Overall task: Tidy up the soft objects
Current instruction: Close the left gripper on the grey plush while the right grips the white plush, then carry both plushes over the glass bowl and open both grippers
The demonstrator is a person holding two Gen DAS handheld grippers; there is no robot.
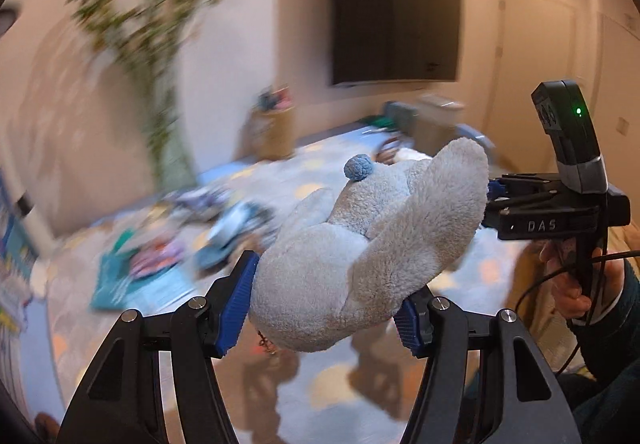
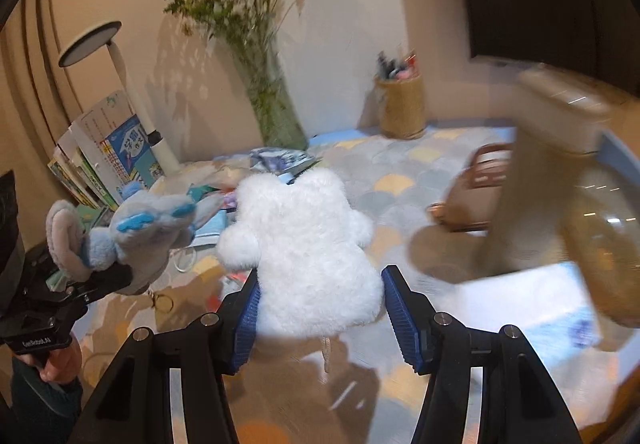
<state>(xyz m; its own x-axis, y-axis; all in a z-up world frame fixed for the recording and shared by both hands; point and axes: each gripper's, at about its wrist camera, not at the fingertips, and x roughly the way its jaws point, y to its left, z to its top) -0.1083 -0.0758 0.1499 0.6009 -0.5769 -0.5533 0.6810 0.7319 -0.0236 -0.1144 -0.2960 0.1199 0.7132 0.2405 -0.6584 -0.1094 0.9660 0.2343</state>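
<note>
Grey plush (image 1: 352, 256): short matt pile, nubbly pompom, metal key ring under it. White plush (image 2: 308, 256): longer, fluffy fur. Gripper pads (image 1: 236, 308): blue ribbed plastic on matt black plastic arms with bright metal pins. Mat (image 2: 404, 179): soft, matt. Vase (image 2: 276, 111): clear glass. Pen pot (image 2: 401, 105): coarse woven fibre. Books (image 2: 120, 155): glossy paper covers.

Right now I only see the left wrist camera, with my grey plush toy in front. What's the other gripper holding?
Observer: The right gripper holds a fluffy white plush, lifted off the patterned mat.
Child: What does my grey toy look like from the other side?
Observer: In the right wrist view the grey plush toy shows bright blue patches on its front.
Child: Is anything hanging off it?
Observer: Yes, a gold key ring dangles underneath it.
</note>
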